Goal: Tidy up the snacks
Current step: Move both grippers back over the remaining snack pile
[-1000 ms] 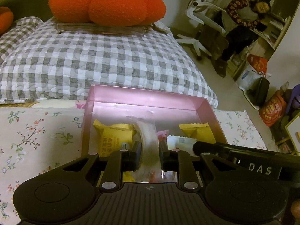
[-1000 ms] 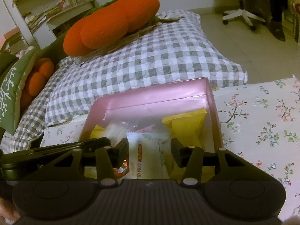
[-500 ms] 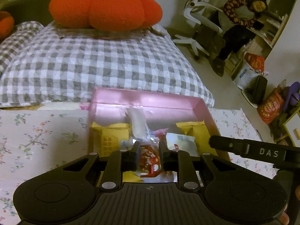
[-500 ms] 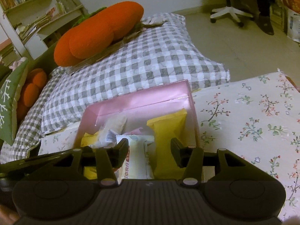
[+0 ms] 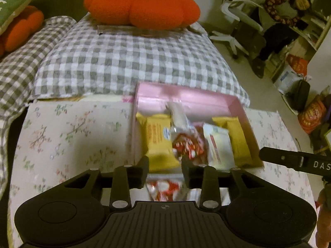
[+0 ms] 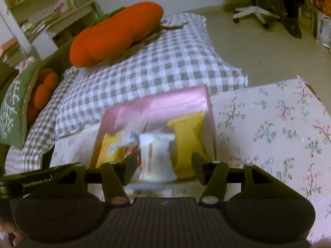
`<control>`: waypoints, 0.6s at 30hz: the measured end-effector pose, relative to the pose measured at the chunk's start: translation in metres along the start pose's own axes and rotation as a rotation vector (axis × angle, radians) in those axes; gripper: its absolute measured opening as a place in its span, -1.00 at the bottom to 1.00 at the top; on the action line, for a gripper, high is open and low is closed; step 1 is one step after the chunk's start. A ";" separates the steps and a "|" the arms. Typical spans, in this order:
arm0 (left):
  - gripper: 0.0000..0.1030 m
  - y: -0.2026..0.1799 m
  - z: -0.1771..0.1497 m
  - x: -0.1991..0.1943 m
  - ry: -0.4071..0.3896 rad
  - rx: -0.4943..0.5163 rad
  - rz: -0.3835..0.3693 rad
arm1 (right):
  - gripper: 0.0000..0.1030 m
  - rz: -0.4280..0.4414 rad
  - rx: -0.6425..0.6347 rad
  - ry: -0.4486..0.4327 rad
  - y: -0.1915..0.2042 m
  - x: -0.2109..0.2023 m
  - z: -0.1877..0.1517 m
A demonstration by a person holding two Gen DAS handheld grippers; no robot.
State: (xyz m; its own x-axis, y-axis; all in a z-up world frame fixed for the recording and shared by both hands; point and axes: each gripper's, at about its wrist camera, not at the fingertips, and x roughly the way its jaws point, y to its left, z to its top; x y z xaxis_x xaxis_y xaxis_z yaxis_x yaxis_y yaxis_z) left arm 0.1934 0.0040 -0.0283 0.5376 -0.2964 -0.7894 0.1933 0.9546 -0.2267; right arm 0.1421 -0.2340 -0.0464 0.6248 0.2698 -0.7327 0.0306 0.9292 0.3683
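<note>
A pink box (image 5: pixel 186 100) sits on the floral cloth and holds several snack packs: yellow packs (image 5: pixel 158 138), a clear wrapped pack (image 5: pixel 179 116), a red and white pack (image 5: pixel 184 144) and a white pack (image 5: pixel 217 142). My left gripper (image 5: pixel 165 170) is open and empty, just in front of the box's near edge. In the right wrist view the same box (image 6: pixel 165 103) shows with the white pack (image 6: pixel 157 155) and a yellow pack (image 6: pixel 189 136). My right gripper (image 6: pixel 164 168) is open and empty, at the box's near edge.
A grey checked pillow (image 5: pixel 128 62) lies behind the box with an orange pumpkin cushion (image 5: pixel 140 6) on it. The floral cloth (image 6: pixel 269 128) spreads to both sides. A white office chair (image 5: pixel 235 20) and bags (image 5: pixel 310 113) stand on the floor at the right.
My left gripper let go of the clear wrapped pack, which now lies in the box, and opened wider. Both grippers drew back from the box.
</note>
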 end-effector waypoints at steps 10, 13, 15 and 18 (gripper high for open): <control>0.23 -0.017 -0.048 -0.020 0.090 0.013 0.008 | 0.42 0.007 -0.026 0.055 0.011 -0.021 -0.017; 0.26 -0.017 -0.060 -0.017 0.122 0.008 0.010 | 0.43 0.008 0.007 0.092 0.007 -0.018 -0.023; 0.28 -0.017 -0.066 -0.016 0.129 0.011 0.015 | 0.43 -0.001 0.017 0.134 0.005 -0.015 -0.029; 0.28 -0.016 -0.073 -0.014 0.151 0.012 0.023 | 0.45 -0.009 -0.024 0.207 0.009 -0.014 -0.037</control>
State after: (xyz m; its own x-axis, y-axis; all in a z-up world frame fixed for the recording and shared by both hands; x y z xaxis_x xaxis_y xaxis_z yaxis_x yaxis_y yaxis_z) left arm 0.1229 -0.0052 -0.0557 0.4126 -0.2652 -0.8715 0.1926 0.9605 -0.2011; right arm 0.1044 -0.2200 -0.0536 0.4511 0.3049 -0.8388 0.0155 0.9370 0.3490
